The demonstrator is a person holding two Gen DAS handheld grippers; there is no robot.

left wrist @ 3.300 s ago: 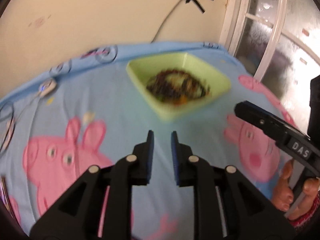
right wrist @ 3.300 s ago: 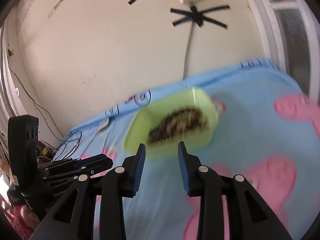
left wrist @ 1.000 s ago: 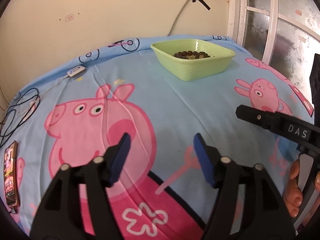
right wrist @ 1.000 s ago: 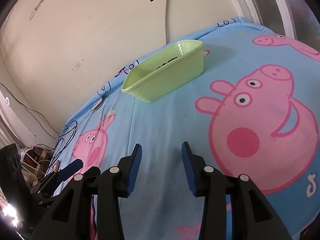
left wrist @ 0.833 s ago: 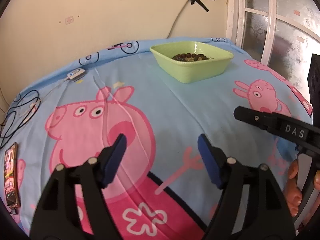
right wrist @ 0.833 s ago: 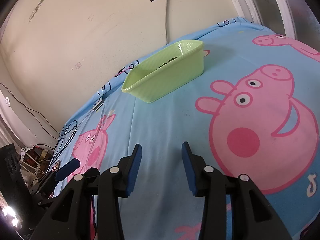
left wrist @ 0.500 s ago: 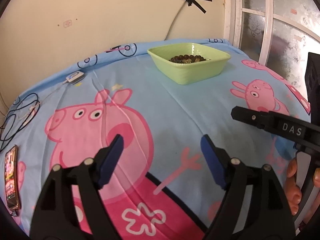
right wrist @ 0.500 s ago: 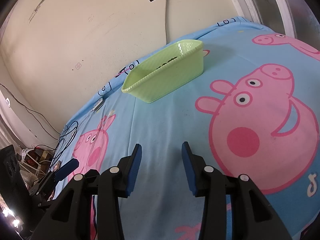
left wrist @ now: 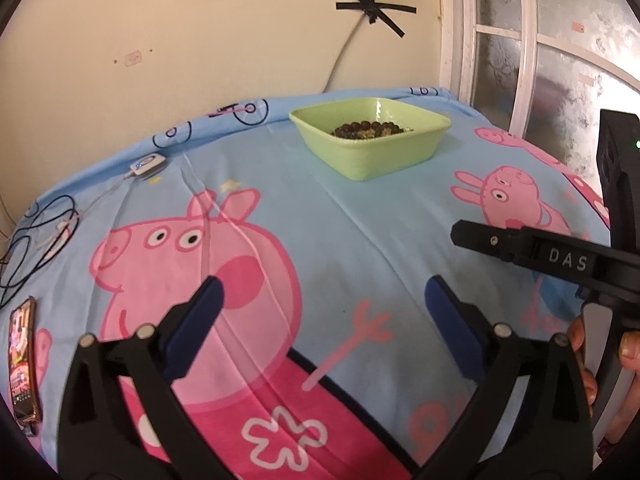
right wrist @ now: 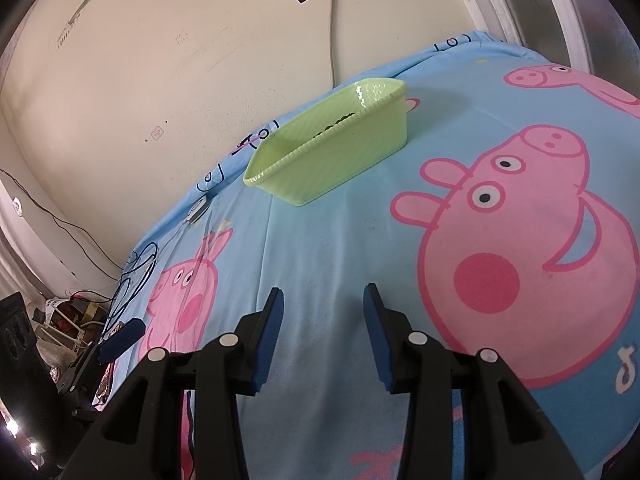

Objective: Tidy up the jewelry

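A light green tray (left wrist: 360, 164) sits far back on the cartoon-pig bed sheet (left wrist: 340, 216), with dark bead jewelry (left wrist: 370, 128) lying inside it. My left gripper (left wrist: 323, 286) hovers low over the sheet well short of the tray; its jaws are opening wide and nothing is between them. In the right wrist view the tray (right wrist: 336, 164) shows side-on, with the beads (right wrist: 334, 126) just peeking over its rim. My right gripper (right wrist: 323, 292) stands open by a narrow gap, holding nothing, also well short of the tray.
A phone (left wrist: 22, 364) lies at the sheet's left edge, near black cables (left wrist: 36, 236) and a small white device (left wrist: 146, 164). The wall and a window (left wrist: 560, 80) stand behind the bed. A person's hand (left wrist: 580, 344) holds the right gripper's handle.
Since about three seconds ago both grippers have pulled back from the tray. Over the last second the left jaws have spread wider; the right gripper has not changed.
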